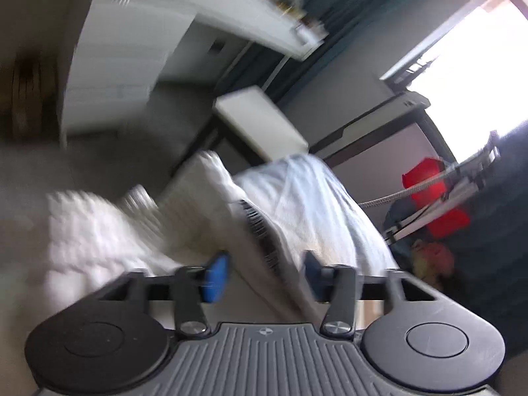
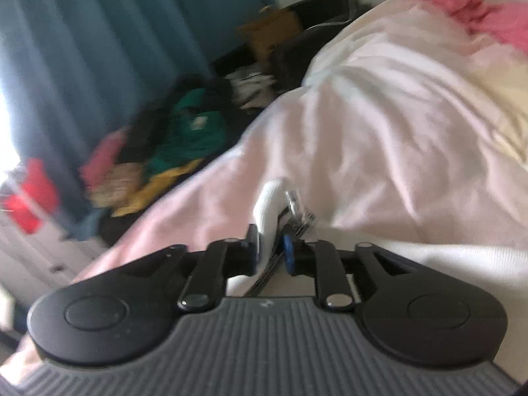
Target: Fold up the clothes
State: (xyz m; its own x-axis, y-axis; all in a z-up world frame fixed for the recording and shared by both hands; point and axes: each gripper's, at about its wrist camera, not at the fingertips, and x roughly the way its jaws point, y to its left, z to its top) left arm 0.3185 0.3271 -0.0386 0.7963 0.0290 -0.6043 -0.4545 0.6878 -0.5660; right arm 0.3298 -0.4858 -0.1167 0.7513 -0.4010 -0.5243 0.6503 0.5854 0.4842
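In the left wrist view a white garment (image 1: 313, 198) with a dark ribbed band (image 1: 260, 231) runs up between the blue pads (image 1: 214, 277) of my left gripper (image 1: 264, 275). Its jaws stand wide apart and neither pad presses the cloth. More white fabric (image 1: 99, 224) lies blurred to the left. In the right wrist view my right gripper (image 2: 270, 255) hovers over pale pink-white bedding (image 2: 379, 132). Its jaws are a little apart. A fold of white cloth (image 2: 269, 208) and a dark strip with a metal clip (image 2: 297, 204) sit between the pads.
A heap of coloured clothes (image 2: 178, 132) lies left of the bedding under a teal curtain (image 2: 115, 33). A pink cloth (image 2: 478, 16) is at the far right. Beyond the garment are a white table (image 1: 260, 122), a white shelf unit (image 1: 125, 66) and a red object (image 1: 432, 194).
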